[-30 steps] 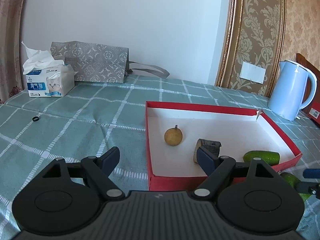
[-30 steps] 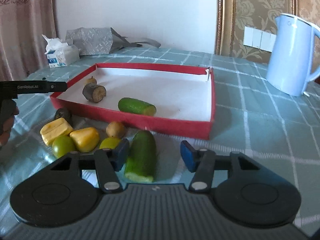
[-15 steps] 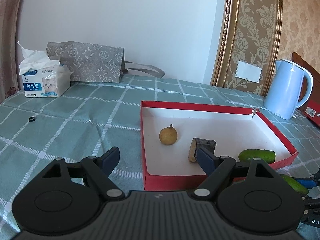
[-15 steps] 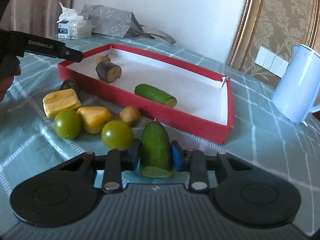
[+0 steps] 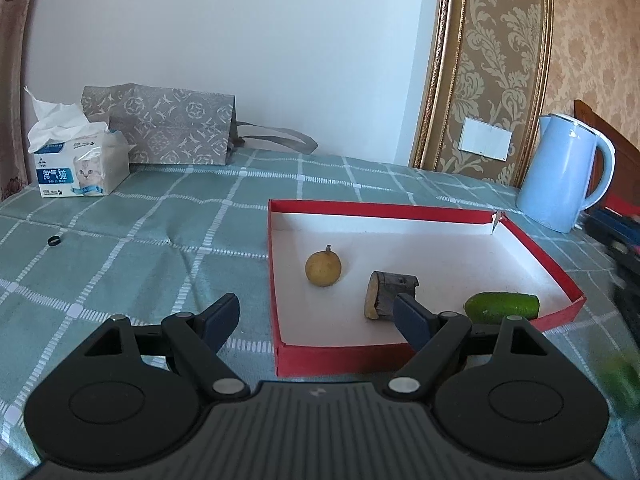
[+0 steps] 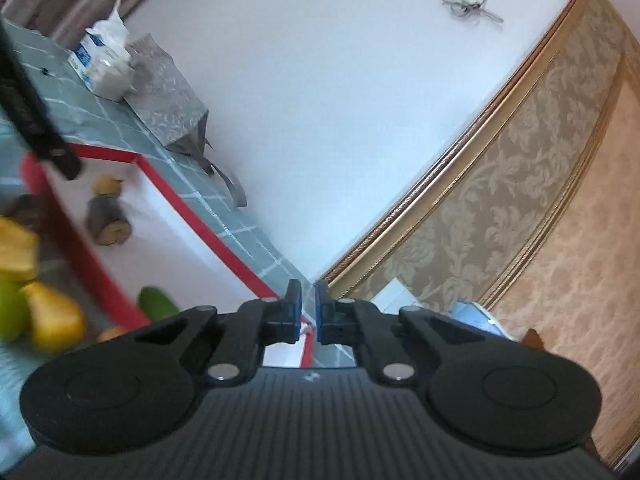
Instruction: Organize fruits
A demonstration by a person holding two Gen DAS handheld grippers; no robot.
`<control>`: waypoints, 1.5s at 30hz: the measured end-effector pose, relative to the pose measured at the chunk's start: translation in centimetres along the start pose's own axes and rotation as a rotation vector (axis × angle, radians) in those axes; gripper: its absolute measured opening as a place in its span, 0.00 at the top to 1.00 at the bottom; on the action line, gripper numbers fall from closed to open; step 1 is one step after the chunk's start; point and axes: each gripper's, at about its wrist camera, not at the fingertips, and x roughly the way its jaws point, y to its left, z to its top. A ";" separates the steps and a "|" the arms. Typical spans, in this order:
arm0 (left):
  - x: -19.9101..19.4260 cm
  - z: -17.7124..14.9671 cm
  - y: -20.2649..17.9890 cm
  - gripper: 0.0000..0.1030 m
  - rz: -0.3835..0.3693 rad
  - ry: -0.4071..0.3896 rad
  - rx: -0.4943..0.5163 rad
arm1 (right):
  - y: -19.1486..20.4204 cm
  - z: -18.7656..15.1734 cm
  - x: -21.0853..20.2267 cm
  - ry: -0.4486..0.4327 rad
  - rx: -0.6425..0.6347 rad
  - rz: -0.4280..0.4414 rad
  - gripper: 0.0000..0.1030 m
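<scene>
Since half a second ago the right gripper (image 6: 308,300) has swung up and rolled hard, so its view now takes in mostly wall. The fingers that were clamped on a stubby green cucumber half are pressed almost together with only a slim gap, and nothing shows between them. The left gripper (image 5: 316,308) has barely shifted; it hovers spread wide and empty over the near left corner of the shallow red cardboard box with a white floor (image 5: 384,210). The step in hand looks like moving that cucumber half into the box. Because the gap is now narrower than the cucumber was, it has probably slipped out, though the frames do not show where it lies; a blurred green shape (image 5: 618,380) at the far right of the left wrist view may be it. The next move likely calls for levelling the right gripper, finding the piece, opening wide and gripping it across its middle. Inside the box there are three things: one round yellow-brown fruit with a short stem (image 5: 323,268), one dark-skinned cut chunk with a pale face (image 5: 390,294) and one short green cucumber piece (image 5: 502,307). Outside it, on the green checked table (image 5: 140,248), the blurred right wrist view shows two yellow pieces (image 6: 56,316) and at least one round green fruit (image 6: 8,316); anything more is too smeared to count.
</scene>
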 end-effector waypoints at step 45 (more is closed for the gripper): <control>-0.2 -0.3 -0.5 0.18 -0.025 0.006 0.032 | -8.2 -6.1 -3.5 0.275 0.536 0.372 0.71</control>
